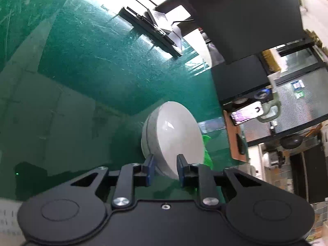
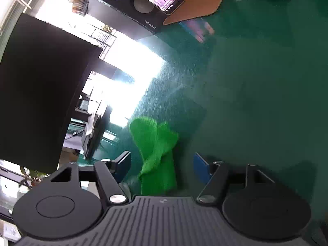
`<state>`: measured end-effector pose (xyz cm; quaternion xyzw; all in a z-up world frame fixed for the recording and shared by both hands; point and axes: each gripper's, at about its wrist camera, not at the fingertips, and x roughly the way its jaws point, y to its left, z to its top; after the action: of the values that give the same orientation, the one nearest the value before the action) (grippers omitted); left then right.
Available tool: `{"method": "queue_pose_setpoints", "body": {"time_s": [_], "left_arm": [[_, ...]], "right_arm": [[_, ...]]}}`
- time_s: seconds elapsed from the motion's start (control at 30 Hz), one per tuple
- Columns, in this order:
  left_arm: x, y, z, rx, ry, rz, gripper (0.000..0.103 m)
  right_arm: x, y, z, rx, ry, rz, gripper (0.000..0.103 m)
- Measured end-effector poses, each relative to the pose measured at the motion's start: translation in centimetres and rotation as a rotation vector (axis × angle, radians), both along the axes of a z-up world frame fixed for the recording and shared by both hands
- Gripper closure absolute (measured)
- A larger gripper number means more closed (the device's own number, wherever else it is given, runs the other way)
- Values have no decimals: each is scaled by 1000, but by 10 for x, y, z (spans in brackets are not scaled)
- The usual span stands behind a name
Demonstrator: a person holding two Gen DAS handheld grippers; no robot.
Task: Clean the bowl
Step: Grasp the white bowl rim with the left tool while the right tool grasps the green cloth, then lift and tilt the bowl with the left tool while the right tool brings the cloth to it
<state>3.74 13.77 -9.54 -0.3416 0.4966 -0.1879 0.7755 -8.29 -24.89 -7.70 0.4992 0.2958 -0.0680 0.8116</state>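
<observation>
left gripper (image 1: 165,160) has its fingers pinched on the white bowl (image 1: 174,137) rim, tilted on the green tabletop (image 1: 82,71), right gripper (image 2: 162,162) wide around the green cloth (image 2: 155,143), so I'd squeeze the cloth properly before wiping

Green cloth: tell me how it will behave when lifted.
The green cloth is bunched in soft folds, so it will probably droop and hang limp. It looks thin and light. On the glossy green table it would likely slide easily.
</observation>
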Motion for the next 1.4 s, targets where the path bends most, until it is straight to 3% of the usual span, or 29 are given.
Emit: {"method": "queue_pose_setpoints", "body": {"time_s": [0.13, 0.2, 0.4, 0.47, 0.5, 0.53, 0.7, 0.77, 0.83, 0.87, 0.97, 1.0, 1.03, 1.07, 1.1, 1.13, 1.17, 1.2, 1.3, 1.4], "left_arm": [[10, -9, -5, 13, 2, 29, 80], [13, -11, -5, 11, 15, 42, 80], [23, -20, -1, 74, 33, 52, 78], [29, -26, -3, 106, 40, 30, 78], [30, -27, -3, 115, 43, 24, 78], [31, -29, -4, 130, 48, 18, 78], [38, -42, -4, 192, 54, -21, 83], [38, -45, -2, 216, 56, -17, 85], [37, -50, 1, 258, 56, -21, 87], [36, -54, 3, 287, 53, -27, 89], [33, -63, 7, 353, 37, -35, 90], [31, -64, 7, 353, 38, -26, 90], [29, -64, 7, 352, 39, -19, 90], [28, -64, 7, 350, 42, -14, 89], [27, -64, 7, 349, 46, -9, 89], [26, -64, 7, 350, 49, -7, 89], [26, -64, 8, 355, 51, -10, 89], [27, -65, 9, 361, 52, -13, 89], [27, -68, 11, 378, 57, -15, 89], [28, -69, 12, 387, 58, -22, 89]], "right_arm": [[20, -2, -5, -19, -67, 64, 24], [30, 3, -5, -93, -101, 133, 24], [48, 25, 9, -332, -83, 231, 26], [53, 32, 10, -402, -79, 273, 53], [58, 35, 9, -425, -69, 297, 97], [63, 33, 6, -411, -53, 318, 103], [74, 10, 0, -221, -19, 356, 102], [75, -9, -8, -48, -16, 304, 102], [73, -28, -24, 200, -2, 240, 102], [71, -31, -29, 258, -2, 229, 102], [62, -34, -36, 300, 19, 208, 101], [60, -35, -33, 276, 26, 203, 95], [58, -34, -21, 158, 7, 221, 91], [54, -30, 0, -43, -33, 254, 70], [52, -27, 9, -149, -57, 269, 42], [49, -21, 17, -264, -79, 279, 37], [41, -11, 29, -447, -135, 327, 38], [36, -4, 35, -533, -174, 371, 41], [36, 8, 36, -580, -208, 517, 57], [45, 23, 29, -660, -168, 619, 62]]}}
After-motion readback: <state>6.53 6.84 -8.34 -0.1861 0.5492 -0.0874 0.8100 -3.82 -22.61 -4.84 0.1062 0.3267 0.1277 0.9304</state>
